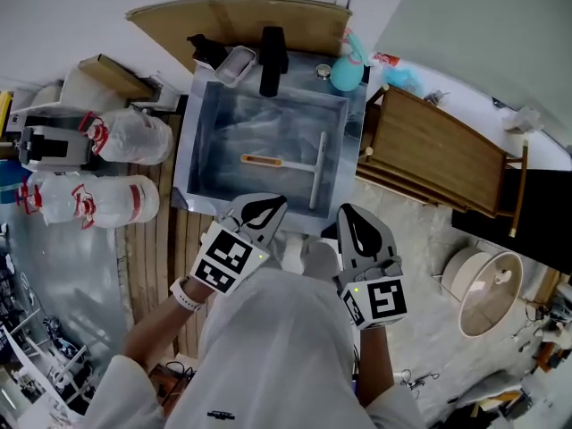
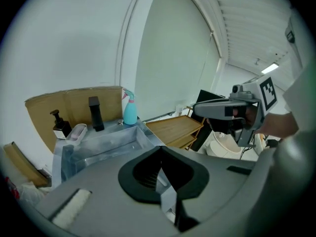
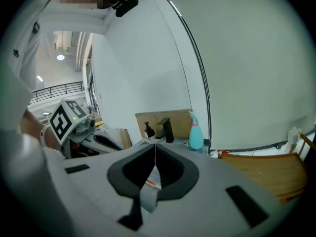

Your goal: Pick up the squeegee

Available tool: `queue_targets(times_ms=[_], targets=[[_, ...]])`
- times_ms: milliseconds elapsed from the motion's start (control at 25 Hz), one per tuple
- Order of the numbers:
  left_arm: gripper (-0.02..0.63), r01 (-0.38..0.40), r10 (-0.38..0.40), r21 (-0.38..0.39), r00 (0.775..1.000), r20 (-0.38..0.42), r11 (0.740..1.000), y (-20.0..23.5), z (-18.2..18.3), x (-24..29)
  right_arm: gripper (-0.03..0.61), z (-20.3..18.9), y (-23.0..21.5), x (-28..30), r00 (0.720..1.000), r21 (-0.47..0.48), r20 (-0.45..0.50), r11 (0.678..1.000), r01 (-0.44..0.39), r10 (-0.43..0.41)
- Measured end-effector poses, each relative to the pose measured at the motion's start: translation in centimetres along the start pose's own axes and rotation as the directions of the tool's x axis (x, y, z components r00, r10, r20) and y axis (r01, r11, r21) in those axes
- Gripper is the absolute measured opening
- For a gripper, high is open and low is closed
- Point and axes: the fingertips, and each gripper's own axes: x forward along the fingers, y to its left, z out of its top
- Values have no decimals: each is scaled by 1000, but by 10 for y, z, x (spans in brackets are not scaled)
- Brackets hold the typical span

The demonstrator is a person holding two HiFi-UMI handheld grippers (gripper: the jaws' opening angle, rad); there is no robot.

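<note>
Reaching is the step in hand: the squeegee (image 1: 315, 172) lies untouched in the sink (image 1: 185, 164) toward its right wall, while the left gripper (image 1: 267, 206) and right gripper (image 1: 350, 215), both closed and empty, hover at its near edge and must open before descending.

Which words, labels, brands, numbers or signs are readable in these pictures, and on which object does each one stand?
No text can be read in any view.
White bags: red print, too small and blurred to read.
Square markers on the left tool and right tool: coded patterns only, no letters.
</note>
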Motion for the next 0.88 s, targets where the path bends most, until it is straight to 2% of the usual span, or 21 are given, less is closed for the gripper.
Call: queue_targets(times_ms=[240, 480, 640, 880], targets=[[5, 89, -82, 90, 993, -82, 992, 15, -18, 32, 6, -21, -7, 20, 999, 36, -37, 999, 25, -23], [5, 159, -126, 197, 977, -171, 967, 26, -39, 69, 6, -41, -12, 39, 997, 60, -72, 998, 37, -32], [6, 192, -142, 244, 967, -210, 951, 36, -52, 93, 6, -54, -13, 55, 996, 63, -88, 998, 25, -19], [6, 251, -177, 273, 947, -268, 929, 46, -75, 122, 6, -76, -20, 66, 993, 87, -117, 996, 35, -25]])
